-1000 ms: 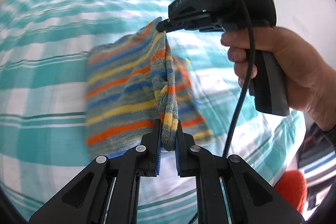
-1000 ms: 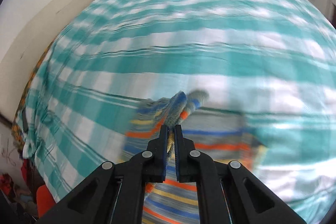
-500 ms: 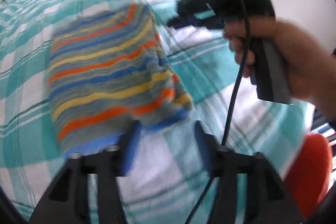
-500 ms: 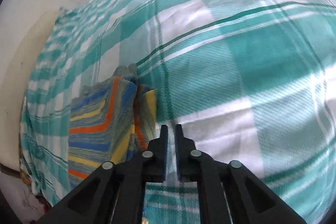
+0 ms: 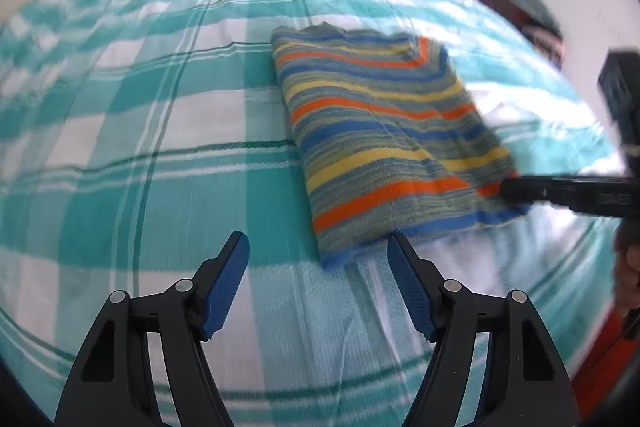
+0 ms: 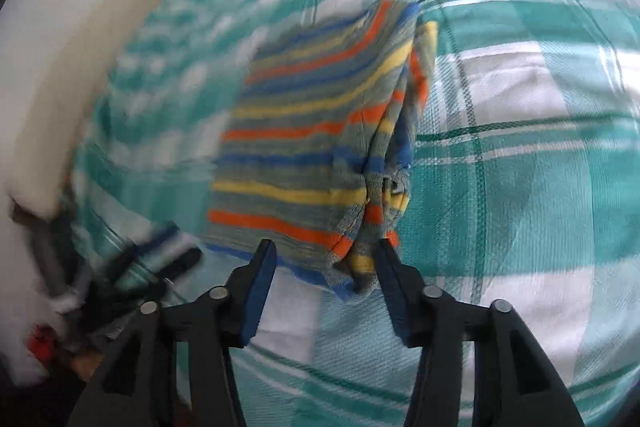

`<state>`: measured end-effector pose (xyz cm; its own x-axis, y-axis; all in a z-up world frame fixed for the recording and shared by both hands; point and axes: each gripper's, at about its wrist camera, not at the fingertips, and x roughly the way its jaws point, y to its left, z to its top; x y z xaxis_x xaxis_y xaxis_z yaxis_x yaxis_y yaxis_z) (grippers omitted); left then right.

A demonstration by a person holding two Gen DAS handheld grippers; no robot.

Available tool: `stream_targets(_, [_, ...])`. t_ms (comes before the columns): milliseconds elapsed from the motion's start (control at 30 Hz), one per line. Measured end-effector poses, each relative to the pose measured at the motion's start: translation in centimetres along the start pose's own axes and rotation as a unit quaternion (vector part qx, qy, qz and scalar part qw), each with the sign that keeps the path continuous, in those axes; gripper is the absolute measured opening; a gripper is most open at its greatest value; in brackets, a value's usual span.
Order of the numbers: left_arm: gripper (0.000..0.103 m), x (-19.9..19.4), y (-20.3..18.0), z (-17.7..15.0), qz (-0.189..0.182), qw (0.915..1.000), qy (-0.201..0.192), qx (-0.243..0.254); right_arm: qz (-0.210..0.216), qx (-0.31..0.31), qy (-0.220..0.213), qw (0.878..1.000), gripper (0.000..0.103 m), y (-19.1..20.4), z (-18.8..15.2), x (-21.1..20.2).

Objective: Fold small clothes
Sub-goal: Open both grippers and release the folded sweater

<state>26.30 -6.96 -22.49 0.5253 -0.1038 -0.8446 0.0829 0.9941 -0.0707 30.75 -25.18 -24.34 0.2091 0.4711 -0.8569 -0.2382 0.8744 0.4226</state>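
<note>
1. Striped garment [image 5: 384,139] lies folded on the teal-and-white checked bedspread [image 5: 160,131]: grey knit w/ orange, yellow & blue bands, roughly a rectangle, flat on the bed.
2. Left gripper [image 5: 318,267] hangs over the bedspread just short of the garment's near blue edge. Jaws wide apart, blue pads showing, nothing between them but sheet. Not touching the cloth.
3. Right wrist view: right gripper [image 6: 326,273] sits at the garment's [image 6: 316,131] near corner. Jaws part open & opening; bunched folded edge sits in the gap, nearer the right-hand finger.
4. Pads don't look to be pressing the fabric, so no grip that I can see. Right-hand finger tip is right at the bunched edge; contact there too close to call.
5. Left view: the right gripper's black tip [image 5: 520,189] comes in from the right edge, lying at the garment's right corner by an orange band. Blurred, can't read its jaws from here.
6. Part of the person's hand [image 5: 628,267] shows at the far right rim under that tool.
7. Right view, lower left: the left gripper [image 6: 160,267] shows as a smeared black-and-blue shape beside the garment, apart from it.
8. Garment's right side shows stacked layers, edges not quite flush.
</note>
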Motion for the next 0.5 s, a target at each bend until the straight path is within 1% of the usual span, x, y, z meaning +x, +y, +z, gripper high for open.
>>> stream_targets(33, [0.061,0.3,0.3,-0.1,-0.003,1.0000,0.009,0.001,-0.033,-0.013,0.003,0.999,0.004,0.1,0.2,0.4])
stream_targets(67, [0.048,0.7,0.3,-0.1,-0.010,0.9996,0.025,-0.001,-0.033,-0.009,-0.002,0.999,0.004,-0.3,0.3,0.1])
stream_targets(100, [0.041,1.3,0.4,-0.4,-0.018,0.9988,0.045,-0.003,-0.027,0.005,-0.009,1.000,0.004,-1.1,0.4,-0.3])
stream_targets(133, [0.040,1.6,0.5,-0.8,-0.019,0.9983,0.055,-0.002,-0.031,0.017,-0.011,0.999,0.004,-1.9,0.4,-0.3])
stream_targets(167, [0.040,1.5,0.6,-1.3,-0.011,0.9983,0.057,0.006,-0.033,0.029,0.001,0.999,0.004,-2.9,0.2,0.4])
stream_targets(200, [0.040,1.1,0.7,-1.6,-0.004,0.9983,0.057,0.013,-0.033,0.039,0.017,0.999,0.005,-3.7,-0.1,1.2])
stream_targets(233, [0.040,0.7,0.8,-1.8,-0.003,0.9982,0.057,0.017,-0.033,0.051,0.023,0.998,0.005,-4.5,-0.3,1.7])
stream_targets(267, [0.043,-0.2,1.1,-2.0,-0.006,0.9984,0.054,0.016,-0.025,0.057,0.020,0.998,0.006,-4.9,-0.3,1.6])
stream_targets(300, [0.048,-1.1,1.2,-2.0,-0.010,0.9987,0.048,0.013,-0.011,0.060,0.016,0.998,0.017,-5.1,-0.2,1.2])
stream_targets(333, [0.051,-2.1,1.4,-1.8,-0.013,0.9993,0.034,0.008,-0.008,0.062,0.013,0.998,0.033,-5.3,0.0,0.6])
stream_targets(367, [0.056,-3.2,1.6,-1.4,-0.011,0.9998,0.014,0.002,-0.007,0.065,0.005,0.998,0.041,-5.5,0.2,-0.3])
stream_targets(400, [0.056,-3.4,1.5,-0.7,-0.008,1.0000,-0.001,-0.001,-0.013,0.066,-0.012,0.998,0.045,-5.9,0.4,-1.5])
stream_targets(433, [0.056,-3.8,1.4,0.2,-0.003,0.9998,-0.018,-0.004,-0.025,0.062,-0.033,0.997,0.045,-6.0,1.0,-2.8])
stream_targets(467, [0.055,-3.8,1.1,1.0,0.000,0.9997,-0.026,-0.004,-0.033,0.053,-0.046,0.997,0.045,-5.8,1.7,-3.6])
stream_targets(500, [0.054,-3.3,0.3,2.1,0.000,0.9995,-0.033,-0.001,-0.036,0.034,-0.059,0.997,0.045,-5.2,3.2,-4.4])
